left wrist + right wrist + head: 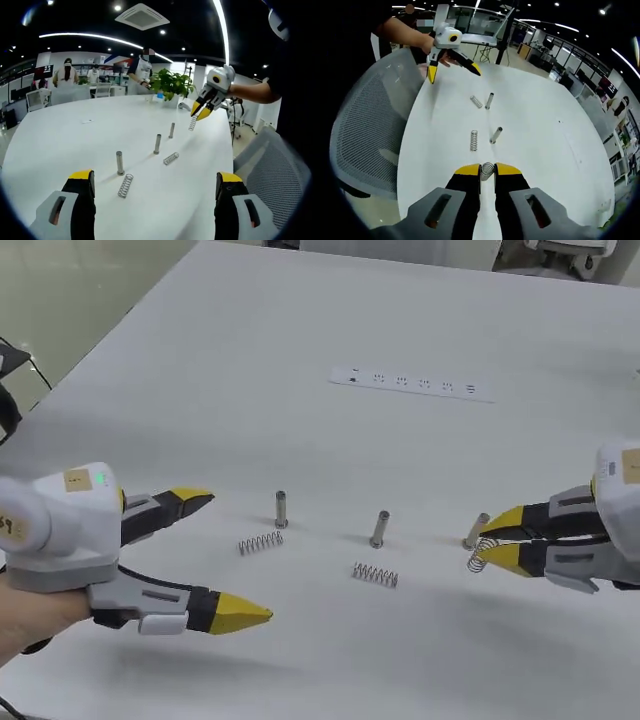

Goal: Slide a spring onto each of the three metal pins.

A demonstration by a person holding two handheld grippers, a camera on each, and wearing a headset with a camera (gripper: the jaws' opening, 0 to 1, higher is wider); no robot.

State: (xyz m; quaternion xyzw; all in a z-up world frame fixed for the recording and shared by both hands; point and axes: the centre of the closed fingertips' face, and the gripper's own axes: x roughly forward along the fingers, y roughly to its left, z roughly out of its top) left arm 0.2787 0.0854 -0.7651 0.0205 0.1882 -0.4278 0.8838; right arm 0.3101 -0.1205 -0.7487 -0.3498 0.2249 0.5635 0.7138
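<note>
Springs are three in all. The held spring (479, 555) is pinched between the narrowly set jaws of the right gripper (490, 545), just beside the right pin (477, 531); whether spring and pin touch I cannot tell. The other two lie flat on the bench (300, 320): the left spring (260, 542) is just beside the left pin (280, 510), on its near side, and the middle spring (375, 575) is close in front of the middle pin (379, 529). All three pins are bare and stand in a row toward the bench's near edge, apart from one another. The left gripper (237, 557) hovers at the row's left end with its jaws spread wide, holding nothing, with its tips pointing toward the left pin. A white power strip (412, 383) lies beyond the pins, toward the far edge
</note>
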